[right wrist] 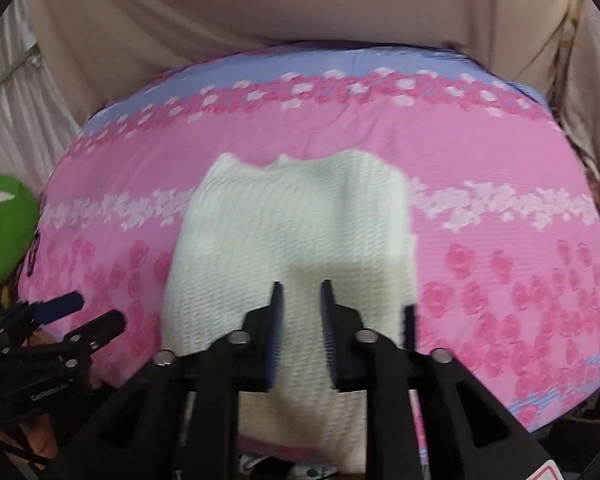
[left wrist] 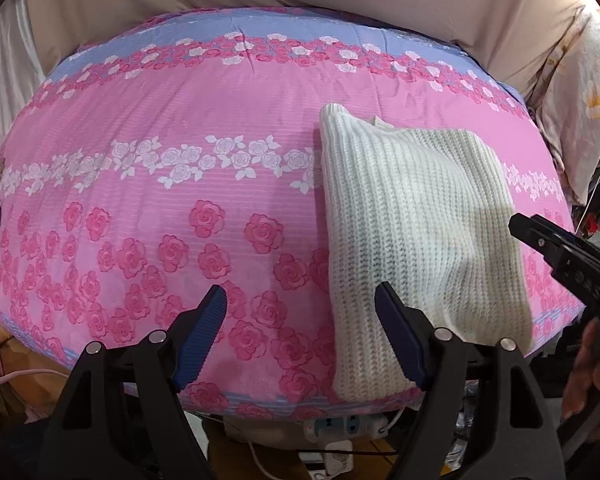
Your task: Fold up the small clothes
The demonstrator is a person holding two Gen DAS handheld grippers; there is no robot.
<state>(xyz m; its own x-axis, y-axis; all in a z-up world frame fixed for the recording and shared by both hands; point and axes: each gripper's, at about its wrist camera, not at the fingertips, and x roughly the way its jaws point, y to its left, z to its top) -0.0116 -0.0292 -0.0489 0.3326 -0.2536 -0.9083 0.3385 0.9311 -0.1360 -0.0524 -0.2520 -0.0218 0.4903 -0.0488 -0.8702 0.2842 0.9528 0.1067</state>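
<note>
The white sweater point(left wrist: 416, 232) lies folded on the pink rose blanket point(left wrist: 180, 128) — both the left gripper point(left wrist: 300, 300) and right gripper point(right wrist: 302, 292) hang open, holding nothing.

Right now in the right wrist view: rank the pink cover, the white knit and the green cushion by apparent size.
1. pink cover, fills most of the frame
2. white knit, a folded block across the middle
3. green cushion, cut off by the left edge, so its full size is unsure
</note>
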